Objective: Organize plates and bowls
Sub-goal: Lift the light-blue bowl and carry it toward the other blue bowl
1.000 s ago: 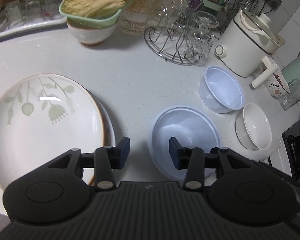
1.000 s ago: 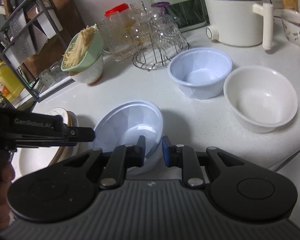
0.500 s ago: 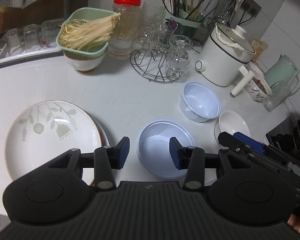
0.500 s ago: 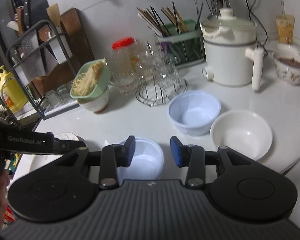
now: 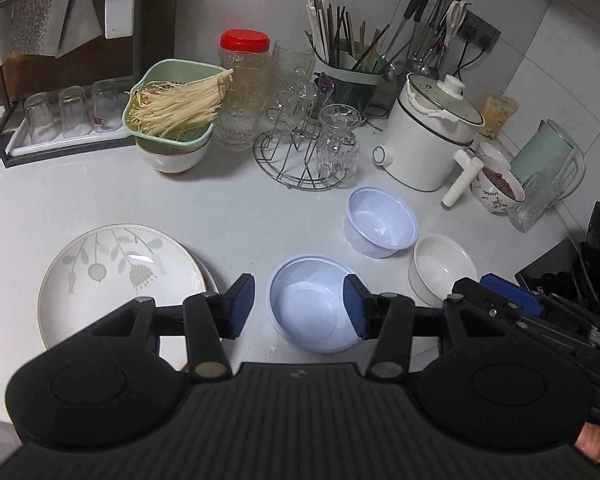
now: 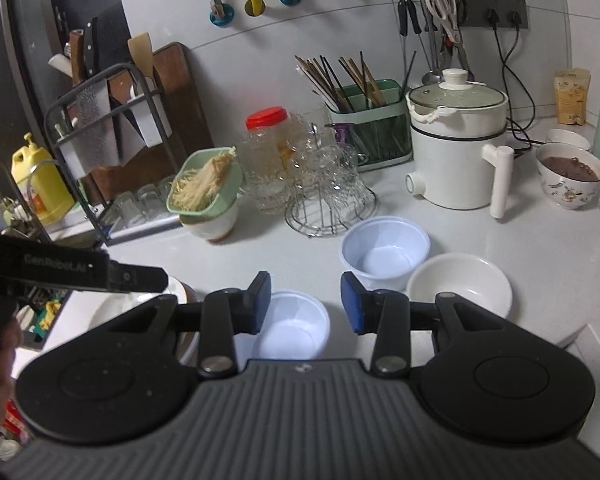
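Observation:
A leaf-patterned plate [image 5: 120, 276] lies on a brown-rimmed plate at the counter's left. To its right a pale blue plastic bowl [image 5: 312, 312] sits flat. Behind it are a second blue bowl [image 5: 380, 222] and a white ceramic bowl [image 5: 442, 268]. My left gripper [image 5: 298, 306] hovers well above the near blue bowl, its jaws opening with nothing between them. My right gripper [image 6: 305, 304] is open and empty, high over the same bowl [image 6: 290, 328]. The other blue bowl [image 6: 384, 248] and the white bowl [image 6: 460, 284] lie beyond it.
At the back stand a green basket of noodles on a bowl [image 5: 176, 120], a wire rack of glasses [image 5: 312, 148], a white electric pot [image 5: 428, 140], a patterned bowl of dark food [image 5: 500, 188] and a chopstick holder [image 5: 348, 80]. A tray of glasses [image 5: 68, 120] stands at the far left.
Both grippers have risen and drawn back from the counter. The right jaws widened, and the near blue bowl, tilted at their tips before, now sits flat. The left jaws also widened.

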`<state>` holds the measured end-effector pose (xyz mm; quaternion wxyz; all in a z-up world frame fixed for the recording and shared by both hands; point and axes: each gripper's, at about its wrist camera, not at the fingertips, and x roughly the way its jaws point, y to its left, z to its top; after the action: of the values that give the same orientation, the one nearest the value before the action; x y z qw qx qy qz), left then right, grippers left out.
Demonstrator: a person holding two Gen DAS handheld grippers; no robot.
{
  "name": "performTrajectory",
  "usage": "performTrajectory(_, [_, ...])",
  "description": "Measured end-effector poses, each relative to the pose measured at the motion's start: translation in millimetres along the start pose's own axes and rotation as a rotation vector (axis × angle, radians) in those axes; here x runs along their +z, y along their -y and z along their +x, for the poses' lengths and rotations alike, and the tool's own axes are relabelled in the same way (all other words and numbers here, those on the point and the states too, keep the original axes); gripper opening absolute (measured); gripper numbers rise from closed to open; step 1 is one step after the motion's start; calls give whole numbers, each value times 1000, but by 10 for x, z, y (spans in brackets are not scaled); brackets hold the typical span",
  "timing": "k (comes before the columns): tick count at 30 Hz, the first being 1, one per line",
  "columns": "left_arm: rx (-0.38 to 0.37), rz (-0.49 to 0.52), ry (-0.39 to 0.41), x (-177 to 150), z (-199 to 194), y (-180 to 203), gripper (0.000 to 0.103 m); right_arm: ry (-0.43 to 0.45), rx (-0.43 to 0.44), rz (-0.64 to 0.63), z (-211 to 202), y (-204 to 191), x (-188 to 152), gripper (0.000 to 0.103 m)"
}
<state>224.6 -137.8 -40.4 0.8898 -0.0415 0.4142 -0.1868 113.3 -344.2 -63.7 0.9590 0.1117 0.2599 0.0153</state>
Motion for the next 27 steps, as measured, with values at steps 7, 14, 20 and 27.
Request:
performTrajectory(7, [19, -7, -19, -202, -83, 47, 55, 1, 2, -13, -9, -25, 22, 42])
performTrajectory(14, [28, -11, -3, -118, -178, 47, 55, -3, 16, -10, 17, -33, 52, 42])
performTrajectory(20, [-3, 0, -28, 24, -20, 129, 56, -20, -26, 8, 10, 49, 45, 42])
performTrajectory(27, [-51, 36, -74, 134, 283, 280, 56, -40, -99, 47, 26, 242, 12, 42])
